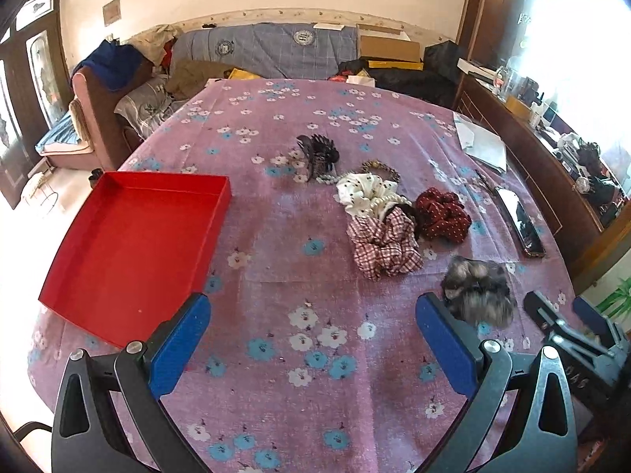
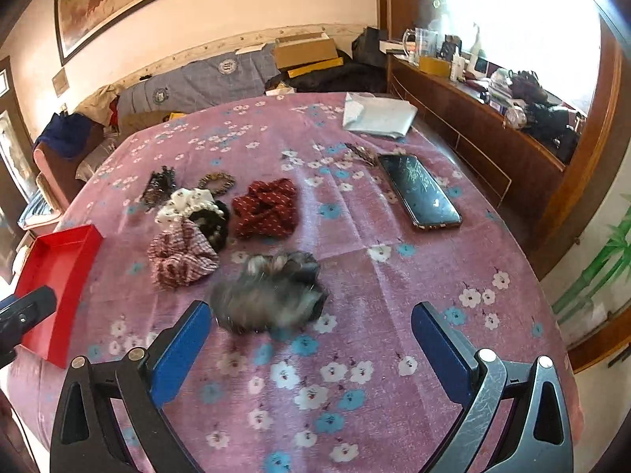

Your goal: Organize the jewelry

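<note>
Right wrist view: right tongs gape wide, empty, behind the furry scrunchie; left tongs equally wide, empty.

Matt floral cloth bedspread; fuzzy grey scrunchie, glossy phone, smooth red tray

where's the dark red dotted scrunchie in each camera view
Left wrist view: the dark red dotted scrunchie sits right of centre, just right of the plaid scrunchie and left of the phone.
Right wrist view: the same scrunchie sits left of centre, with the phone to its right.
Shared landmark: the red tray, at the left edge in the right wrist view.
</note>
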